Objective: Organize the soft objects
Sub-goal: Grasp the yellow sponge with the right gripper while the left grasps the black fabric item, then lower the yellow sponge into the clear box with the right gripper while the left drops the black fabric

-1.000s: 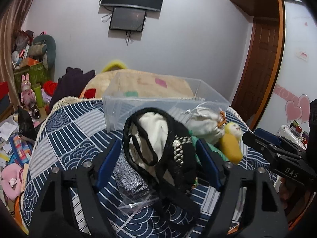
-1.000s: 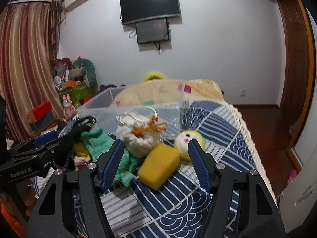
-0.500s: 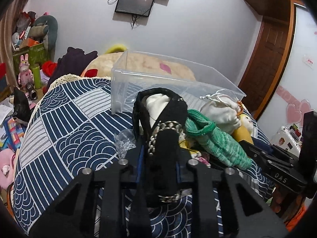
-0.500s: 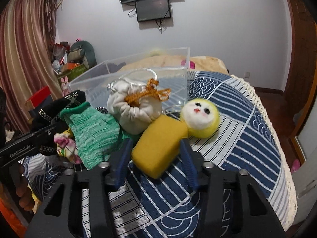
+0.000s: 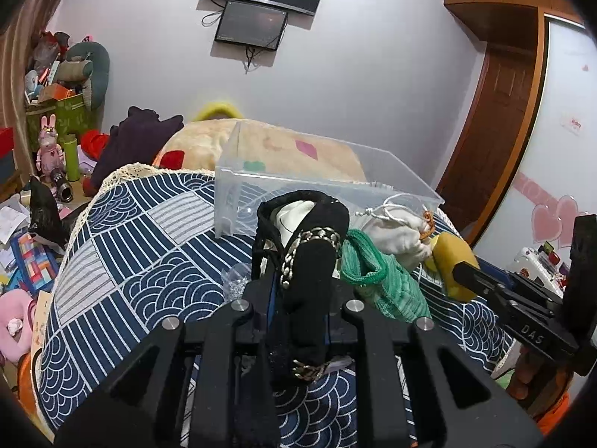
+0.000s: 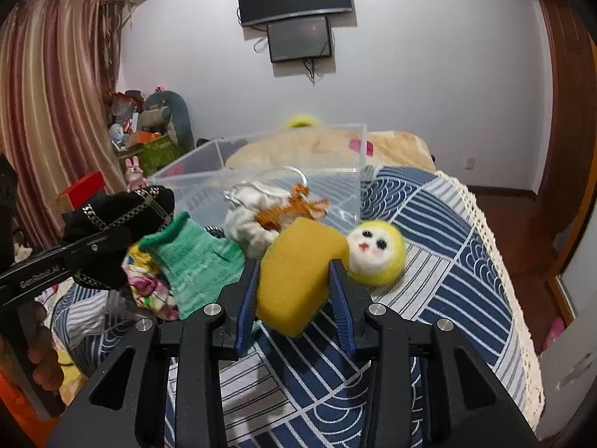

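My left gripper (image 5: pixel 298 291) is shut on a black cloth pouch with a chain trim (image 5: pixel 308 257) and holds it above the bed; it also shows in the right wrist view (image 6: pixel 119 220). My right gripper (image 6: pixel 294 280) is shut on a yellow sponge (image 6: pixel 300 272), lifted slightly off the quilt; the sponge shows in the left wrist view (image 5: pixel 449 265). A green knit piece (image 6: pixel 194 257), a white drawstring bag with orange cord (image 6: pixel 257 216) and a yellow felt doll head (image 6: pixel 377 250) lie on the quilt. A clear plastic bin (image 5: pixel 298 190) stands behind them.
The blue patterned quilt (image 6: pixel 440 246) covers a bed with a lace edge. A floral cloth (image 6: pixel 145 283) lies under the green knit. Clutter and toys (image 5: pixel 56 149) stand at the left. A wooden door (image 5: pixel 500 112) is on the right.
Both grippers closed from open: the left on the black pouch, the right on the yellow sponge. Both items have since lifted a little.
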